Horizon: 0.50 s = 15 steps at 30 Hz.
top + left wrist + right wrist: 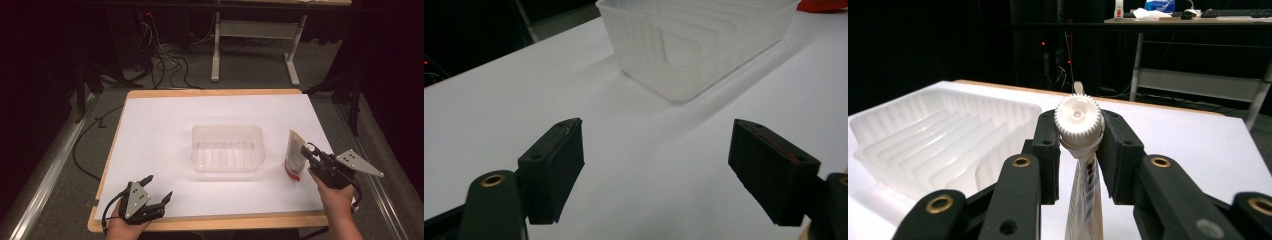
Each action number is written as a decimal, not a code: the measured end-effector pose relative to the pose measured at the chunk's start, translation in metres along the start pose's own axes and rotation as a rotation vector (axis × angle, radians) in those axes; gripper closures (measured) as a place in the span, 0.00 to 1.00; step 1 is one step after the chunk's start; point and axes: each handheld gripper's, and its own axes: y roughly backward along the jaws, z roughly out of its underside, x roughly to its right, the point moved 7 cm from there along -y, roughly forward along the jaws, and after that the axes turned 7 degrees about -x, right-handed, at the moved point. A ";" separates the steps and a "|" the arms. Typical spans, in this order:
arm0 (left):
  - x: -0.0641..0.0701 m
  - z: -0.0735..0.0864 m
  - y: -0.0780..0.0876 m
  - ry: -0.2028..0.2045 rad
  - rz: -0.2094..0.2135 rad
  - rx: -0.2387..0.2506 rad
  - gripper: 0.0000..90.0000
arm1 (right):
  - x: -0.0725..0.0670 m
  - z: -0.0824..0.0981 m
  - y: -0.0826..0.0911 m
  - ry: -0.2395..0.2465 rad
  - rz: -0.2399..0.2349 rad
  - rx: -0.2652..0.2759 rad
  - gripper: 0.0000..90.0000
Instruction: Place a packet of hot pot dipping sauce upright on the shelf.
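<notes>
- Pouch first: a slim white spouted pouch (294,155) with a red bottom edge stands upright on the white sheet, right of the tub and near the table's right edge; its ribbed white screw cap (1078,120) sits at the top.
- Right gripper (309,151), a black two-jaw tool with a grey three-cornered plate on top, is held in the person's right hand (336,197) and reaches in from the lower right. In the right gripper view its jaws stand narrow and clamp the pouch just under the cap, one pad on each side of the neck, with the pouch body hanging down between them.
- Left gripper (159,187), the same kind of black tool with a grey plate, sits in the person's left hand (125,225) at the near left corner of the table, well apart from the pouch. In the left gripper view its black pads (555,167) stand wide apart with bare white surface between them and nothing held.
- Tub: a clear, ribbed rectangular plastic container (227,148) lies at the middle of the sheet, open side up and empty, between the two grippers and just left of the pouch without touching it.
- Table: a wooden-edged tabletop (210,92) covered by a large white sheet (160,130); dark floor with cables (170,62) lies beyond its far edge.
</notes>
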 end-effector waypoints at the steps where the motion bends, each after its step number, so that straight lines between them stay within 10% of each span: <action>1: 0.000 0.000 0.000 0.000 0.000 0.000 0.25 | 0.000 0.000 0.000 0.000 0.000 0.000 0.80; 15: 0.020 -0.016 -0.024 -0.077 0.074 -0.002 0.25 | -0.003 0.016 0.024 0.012 0.031 -0.027 0.80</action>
